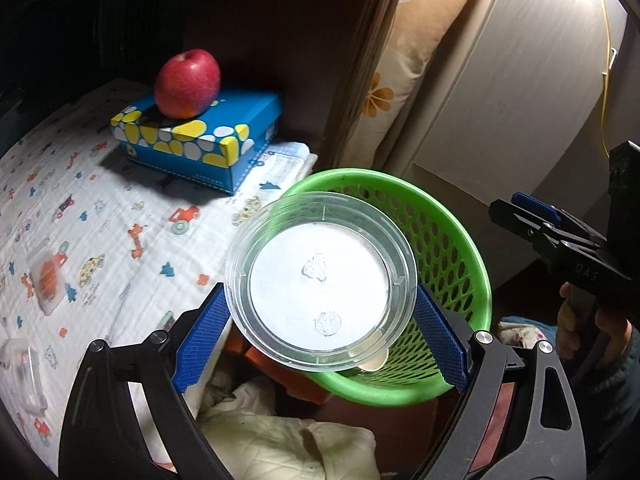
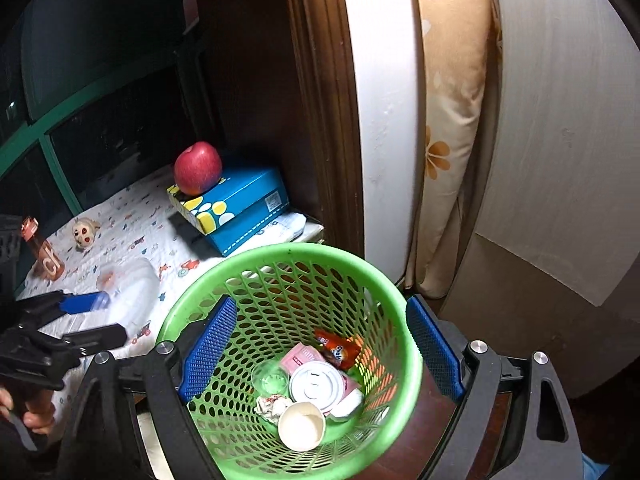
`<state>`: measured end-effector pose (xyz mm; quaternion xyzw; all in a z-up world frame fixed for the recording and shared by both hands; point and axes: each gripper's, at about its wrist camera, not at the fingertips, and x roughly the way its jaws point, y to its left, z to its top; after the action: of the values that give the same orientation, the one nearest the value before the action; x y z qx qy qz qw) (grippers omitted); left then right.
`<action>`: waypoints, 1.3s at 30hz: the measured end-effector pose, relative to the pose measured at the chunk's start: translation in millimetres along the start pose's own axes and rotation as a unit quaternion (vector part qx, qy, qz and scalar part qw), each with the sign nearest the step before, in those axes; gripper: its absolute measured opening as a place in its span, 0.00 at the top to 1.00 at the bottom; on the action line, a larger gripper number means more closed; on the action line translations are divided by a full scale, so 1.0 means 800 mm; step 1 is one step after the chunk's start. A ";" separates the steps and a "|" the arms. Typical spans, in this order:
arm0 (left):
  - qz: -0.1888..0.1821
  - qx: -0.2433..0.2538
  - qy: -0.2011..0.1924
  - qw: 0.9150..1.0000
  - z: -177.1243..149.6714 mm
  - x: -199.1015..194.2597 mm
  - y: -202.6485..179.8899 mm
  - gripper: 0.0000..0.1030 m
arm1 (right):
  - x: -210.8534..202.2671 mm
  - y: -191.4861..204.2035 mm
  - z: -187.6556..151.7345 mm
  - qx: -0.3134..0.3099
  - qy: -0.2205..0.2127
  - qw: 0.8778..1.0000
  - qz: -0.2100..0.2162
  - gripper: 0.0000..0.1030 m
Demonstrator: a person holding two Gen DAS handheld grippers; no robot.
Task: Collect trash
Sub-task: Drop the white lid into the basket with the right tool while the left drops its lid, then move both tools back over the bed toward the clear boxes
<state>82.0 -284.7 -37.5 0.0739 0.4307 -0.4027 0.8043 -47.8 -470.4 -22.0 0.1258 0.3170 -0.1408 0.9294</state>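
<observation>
My left gripper [image 1: 320, 312] is shut on a clear round plastic container [image 1: 320, 280] with a white base and holds it over the near rim of the green mesh basket [image 1: 452, 248]. In the right wrist view the basket [image 2: 288, 264] holds several pieces of trash: a paper cup [image 2: 301, 426], a white can lid [image 2: 317, 386], a red wrapper [image 2: 340, 352] and a crumpled tissue [image 2: 273, 405]. My right gripper [image 2: 320, 356] is open and empty, its blue pads either side of the basket's opening. The left gripper and container show blurred at the left [image 2: 120, 292].
A red apple [image 1: 188, 83] sits on a blue spotted tissue box [image 1: 200, 140] on the patterned cloth [image 1: 100, 220]. Clear plastic packets [image 1: 48, 276] lie on the cloth at the left. A bottle [image 2: 42, 254] and small toy [image 2: 85, 232] stand further back. A pillow [image 2: 452, 120] leans against the wall.
</observation>
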 end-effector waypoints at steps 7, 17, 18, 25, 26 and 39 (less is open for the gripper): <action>-0.014 0.014 0.038 0.999 0.001 0.042 -0.034 0.13 | -0.008 -0.028 -0.010 0.028 -0.002 1.000 0.000 0.19; -0.037 -0.003 0.066 0.997 -0.006 0.068 -0.040 0.11 | -0.008 -0.037 -0.017 0.043 -0.002 0.999 0.008 0.19; -0.036 -0.004 0.065 0.997 -0.006 0.067 -0.039 0.11 | -0.008 -0.037 -0.018 0.044 -0.002 0.999 0.009 0.19; -0.026 -0.018 0.038 0.999 -0.006 0.035 -0.020 0.11 | -0.012 -0.028 -0.018 0.044 -0.005 0.999 0.018 0.19; -0.024 -0.021 0.033 0.999 -0.007 0.028 -0.015 0.11 | -0.013 -0.026 -0.017 0.045 -0.005 0.999 0.022 0.19; 0.061 -0.072 -0.025 0.995 -0.037 -0.054 0.072 0.11 | -0.003 0.043 -0.010 0.014 0.001 0.997 0.075 0.19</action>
<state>91.1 -207.7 -36.4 0.0314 0.4332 -0.3228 0.8409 -42.3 -435.3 -21.5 0.1624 0.3053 -0.0748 0.9353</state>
